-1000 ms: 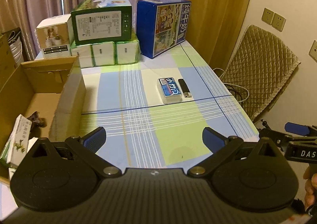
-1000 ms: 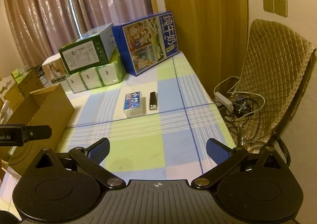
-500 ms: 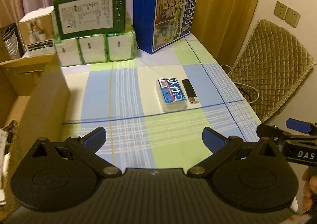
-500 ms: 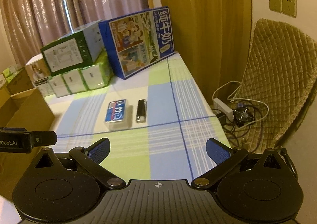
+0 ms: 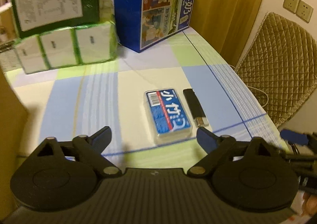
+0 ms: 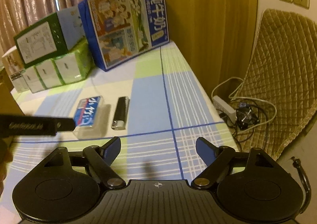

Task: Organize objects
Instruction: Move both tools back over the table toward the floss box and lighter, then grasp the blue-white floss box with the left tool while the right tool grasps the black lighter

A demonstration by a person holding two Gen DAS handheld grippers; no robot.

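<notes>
A clear case with a blue label [image 5: 168, 114] [image 6: 88, 112] lies flat on the checked tablecloth [image 5: 89, 95]. A black lighter [image 5: 195, 107] [image 6: 120, 113] lies right beside it, silver end toward me. My left gripper [image 5: 154, 138] is open, and the case's near edge sits just ahead between its fingers. My right gripper [image 6: 157, 149] is open over bare cloth, to the right of the lighter and nearer than it. In the right wrist view the left gripper's black finger [image 6: 37, 126] crosses the near left corner of the case.
A blue milk carton box [image 5: 156, 6] [image 6: 126, 26], a green box [image 5: 53, 8] on wrapped tissue packs [image 5: 65, 47] stand at the table's back. A cardboard box wall [image 5: 8, 105] is at the left. A quilted chair [image 6: 281, 77], power strip [image 6: 223, 105] and cables sit past the right edge.
Both grippers have moved forward toward the case and lighter, which now look much closer. The left gripper has shifted right, away from the cardboard box. Both stay open.
</notes>
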